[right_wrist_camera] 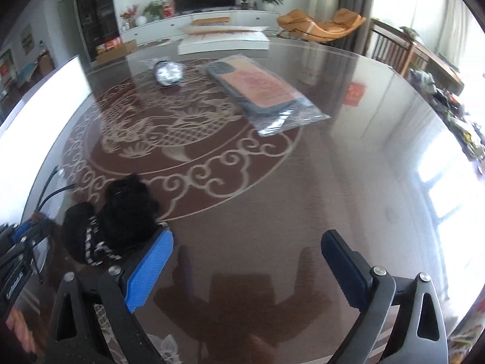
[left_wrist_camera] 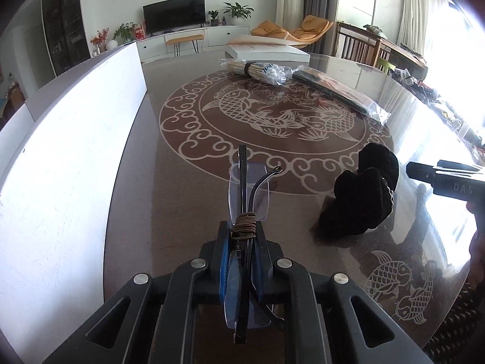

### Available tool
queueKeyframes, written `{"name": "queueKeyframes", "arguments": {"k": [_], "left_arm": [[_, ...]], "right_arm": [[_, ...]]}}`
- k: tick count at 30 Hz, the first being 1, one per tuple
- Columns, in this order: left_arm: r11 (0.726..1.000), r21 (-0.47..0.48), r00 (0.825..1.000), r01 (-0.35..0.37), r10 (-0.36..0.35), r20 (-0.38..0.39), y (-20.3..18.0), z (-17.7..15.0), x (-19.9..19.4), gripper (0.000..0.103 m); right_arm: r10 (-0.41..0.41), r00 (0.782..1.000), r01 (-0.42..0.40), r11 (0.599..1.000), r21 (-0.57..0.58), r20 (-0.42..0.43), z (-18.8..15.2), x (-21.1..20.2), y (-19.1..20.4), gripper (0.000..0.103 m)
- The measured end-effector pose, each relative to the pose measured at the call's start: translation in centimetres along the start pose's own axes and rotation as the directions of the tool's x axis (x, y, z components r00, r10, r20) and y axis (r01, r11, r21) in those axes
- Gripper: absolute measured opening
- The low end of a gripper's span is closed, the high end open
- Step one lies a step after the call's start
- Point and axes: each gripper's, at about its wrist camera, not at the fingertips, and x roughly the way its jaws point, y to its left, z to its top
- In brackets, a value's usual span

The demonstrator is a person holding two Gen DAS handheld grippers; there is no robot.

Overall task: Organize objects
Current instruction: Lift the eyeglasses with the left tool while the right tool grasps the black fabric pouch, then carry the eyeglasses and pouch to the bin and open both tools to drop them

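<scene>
Glasses [left_wrist_camera: 247,194], folded and bound with a brown cord, sit clamped between the pads of the left gripper [left_wrist_camera: 242,244], held above the glass table [left_wrist_camera: 188,206] just left of the black knitted gloves [left_wrist_camera: 360,194]. The right gripper [right_wrist_camera: 247,261] hovers with jaws spread and empty, right of those gloves. Judged from here, the glasses should go down gently and flat, lenses spared from scraping, clear of the gloves, before the grip loosens
</scene>
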Motion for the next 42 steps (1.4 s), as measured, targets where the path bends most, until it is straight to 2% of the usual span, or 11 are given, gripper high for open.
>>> {"name": "queueKeyframes", "arguments": {"k": [3,5,10,12,14,15,16,25,29,36,42], "left_arm": [[1.000,-0.017,1.000,0.011,-0.010,0.004,0.2,-0.1,-0.1,0.014],[1.000,-0.016,1.000,0.003,-0.003,0.006,0.1,-0.1,-0.2,0.014],[1.000,-0.008,1.000,0.001,-0.001,0.010,0.1,0.0,-0.1,0.013],[0.999,-0.040,1.000,0.018,-0.018,0.009,0.7,0.0,-0.2,0.012],[0.996,-0.079,0.999,0.043,-0.043,0.012,1.3,-0.1,-0.7,0.012],[0.995,-0.085,0.998,0.052,-0.051,0.021,1.5,-0.1,-1.1,0.012],[0.995,-0.080,0.998,0.057,-0.054,0.036,1.4,-0.1,-1.6,0.012],[0.971,-0.131,0.972,0.199,-0.179,0.151,1.8,1.4,-7.4,0.012],[0.953,-0.179,0.950,0.244,-0.199,0.239,5.1,2.5,-12.8,0.012],[0.958,-0.287,0.962,-0.018,0.095,0.257,15.4,1.3,-17.9,0.012],[0.895,-0.379,0.966,-0.235,0.259,0.013,22.3,-1.0,-14.7,0.014]], "right_arm": [[-0.018,1.000,0.018,0.997,0.072,0.007,0.8,-1.7,-1.9,0.092],[0.093,0.996,-0.090,0.988,0.124,-0.017,0.7,-2.9,-1.3,0.092],[0.407,0.906,-0.363,0.889,0.278,-0.119,0.1,-0.3,4.2,0.092],[0.354,0.930,-0.324,0.915,0.238,-0.095,0.8,0.4,6.8,0.096],[0.282,0.954,-0.270,0.956,0.117,-0.102,1.5,0.7,8.8,0.075],[0.272,0.958,-0.264,0.960,0.092,-0.090,1.6,0.4,8.8,0.041],[0.285,0.954,-0.277,0.956,0.098,-0.087,1.5,0.0,8.3,0.033],[0.322,0.947,-0.320,0.945,0.061,-0.015,1.4,-6.0,4.4,0.032],[0.402,0.914,-0.403,0.915,0.000,0.055,3.5,-10.7,7.3,0.032],[0.592,0.802,-0.559,0.790,-0.252,0.074,6.1,-17.2,20.8,0.032],[0.634,0.772,-0.599,0.699,-0.391,-0.050,4.4,-15.8,31.4,0.035]]}}
